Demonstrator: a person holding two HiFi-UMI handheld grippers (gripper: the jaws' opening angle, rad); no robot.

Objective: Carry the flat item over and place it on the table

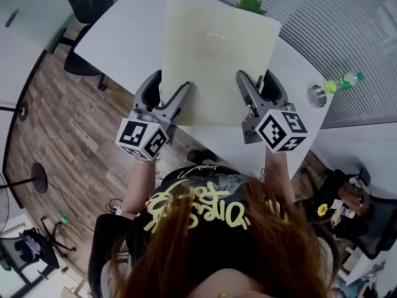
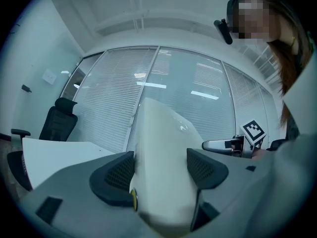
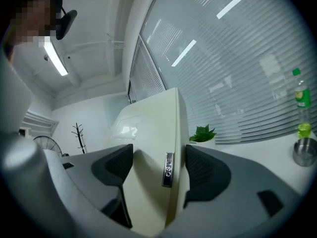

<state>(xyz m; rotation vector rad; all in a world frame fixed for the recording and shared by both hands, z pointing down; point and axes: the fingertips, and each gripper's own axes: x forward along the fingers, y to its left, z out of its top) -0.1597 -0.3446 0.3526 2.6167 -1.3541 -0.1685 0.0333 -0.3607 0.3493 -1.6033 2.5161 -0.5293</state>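
The flat item (image 1: 217, 61), clamped in the left claw (image 2: 159, 168) and right claw (image 3: 159, 170), looks like smooth, faintly glossy cream plastic. Both claws are matt grey plastic with dark, finely gridded pads (image 3: 204, 166). Beyond them the table (image 1: 124, 36) is smooth matt white.

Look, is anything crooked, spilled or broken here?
Nothing stands out. The flat cream board looks whole. The left claw and the right claw both grip its near edge, holding it over the white table. The green bottle and the metal cup stand upright, and nothing has spilled.
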